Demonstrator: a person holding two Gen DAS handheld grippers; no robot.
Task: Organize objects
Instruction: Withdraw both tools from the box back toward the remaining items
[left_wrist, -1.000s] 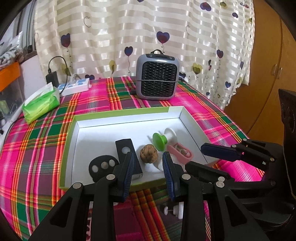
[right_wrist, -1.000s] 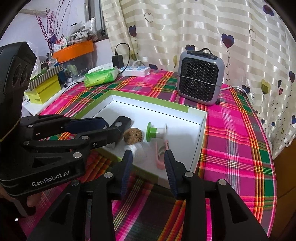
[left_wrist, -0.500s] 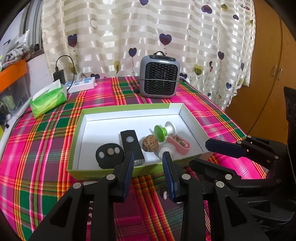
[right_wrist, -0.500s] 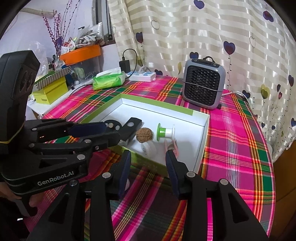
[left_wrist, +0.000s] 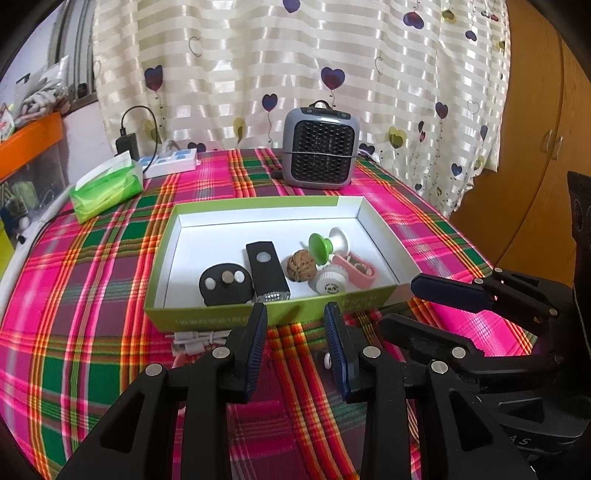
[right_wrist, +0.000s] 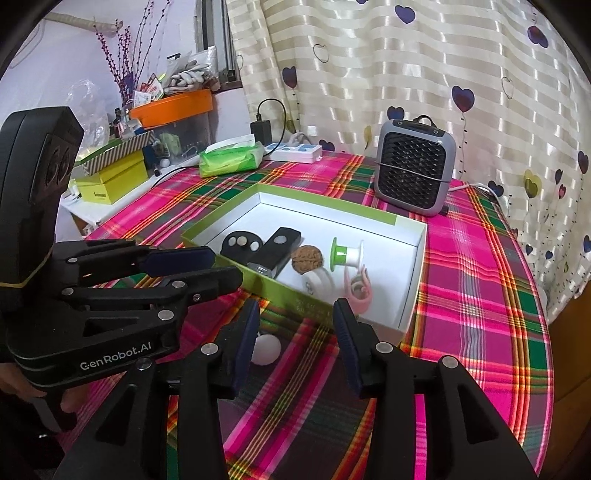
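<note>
The left tool (left_wrist: 295, 317) hangs part open over the plaid counter (left_wrist: 92, 295) with nothing between its pads. The right tool (right_wrist: 295, 315) is empty too; its jaws have just been opening and stand wider. Both sit short of the green-sided box (left_wrist: 229, 319), which lies at twelve o'clock from each.

In the box lie a black disc with three pale spots (left_wrist: 226, 283), a black bar with a white dot (left_wrist: 266, 271), a walnut (left_wrist: 301, 265), a green-and-white spool (left_wrist: 327, 243), a white round cap (left_wrist: 330, 282) and a pink case (left_wrist: 356, 269). The cap bears a small round mark, too small to read. The box's near wall carries pale lettering that blurs out in both views. What the pink case holds cannot be made out.

On the counter outside the box, at seven o'clock from it in the left view, a white bundled cable (left_wrist: 199, 339) is partly hidden behind the left tool's finger. A small white piece (left_wrist: 327, 361) peeks out beside the other finger, too little showing to name. In the right view a white ball (right_wrist: 266, 349) sits half covered by the right tool's finger.

The left tool's body reads "GenRobot.AI" (right_wrist: 120, 356) in the right view; the right tool's body in the left view shows only cut-off letters. A yellow carton (right_wrist: 110, 181) at ten o'clock has dark print, unreadable. A grey fan heater (left_wrist: 320, 147) stands behind the box.
</note>
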